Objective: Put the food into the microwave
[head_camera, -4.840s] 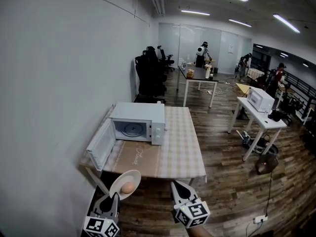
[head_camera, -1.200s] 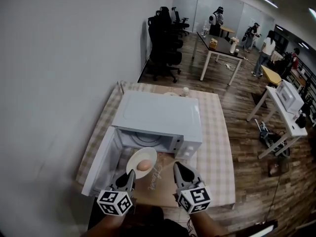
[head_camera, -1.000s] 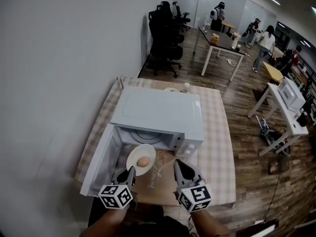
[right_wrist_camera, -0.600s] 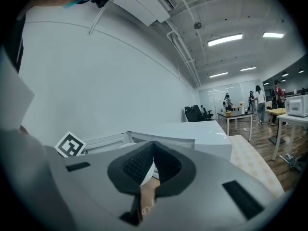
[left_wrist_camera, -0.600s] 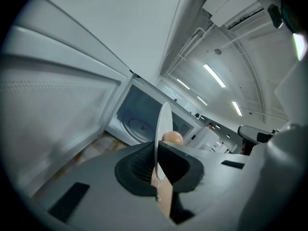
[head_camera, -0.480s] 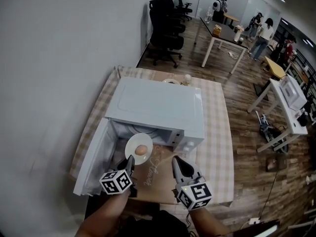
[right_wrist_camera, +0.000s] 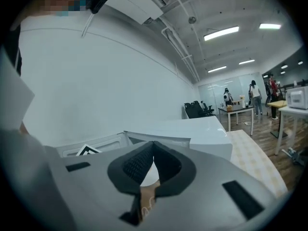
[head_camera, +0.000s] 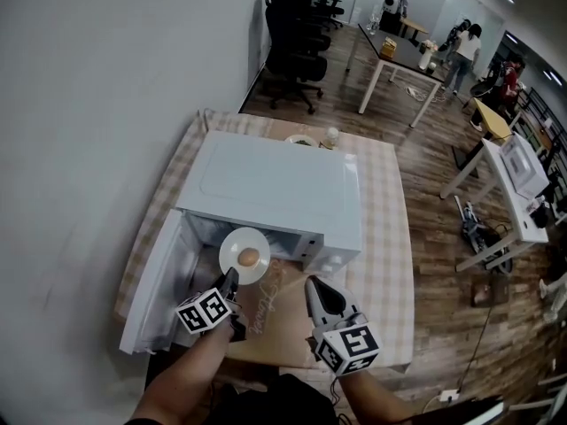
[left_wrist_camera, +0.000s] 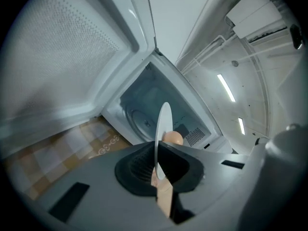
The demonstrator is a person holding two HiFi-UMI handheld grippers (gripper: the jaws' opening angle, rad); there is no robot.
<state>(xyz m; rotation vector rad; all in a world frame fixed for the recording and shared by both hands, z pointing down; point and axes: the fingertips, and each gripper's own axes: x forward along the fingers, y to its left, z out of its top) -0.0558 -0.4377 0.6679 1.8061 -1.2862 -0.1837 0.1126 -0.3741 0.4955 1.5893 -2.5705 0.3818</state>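
A white plate (head_camera: 245,257) carrying a brown egg (head_camera: 249,257) hangs just in front of the open mouth of the white microwave (head_camera: 270,189). My left gripper (head_camera: 232,276) is shut on the plate's near rim. In the left gripper view the plate (left_wrist_camera: 163,129) shows edge-on, with the egg (left_wrist_camera: 174,138) to its right and the cavity with its glass turntable (left_wrist_camera: 139,123) straight beyond. The door (head_camera: 152,283) is swung wide to the left. My right gripper (head_camera: 312,285) hovers to the right of the plate, in front of the control panel, shut with nothing in it (right_wrist_camera: 153,146).
The microwave stands on a table with a checked cloth (head_camera: 387,228), and a brown mat (head_camera: 270,312) lies before it. A small bowl (head_camera: 300,140) and a bottle (head_camera: 331,136) sit behind the microwave. A white wall runs along the left. Other desks, chairs and people are far off.
My left gripper has carried the plate with the egg down and forward towards the microwave's opening, rolling a little. The right gripper has hardly shifted.
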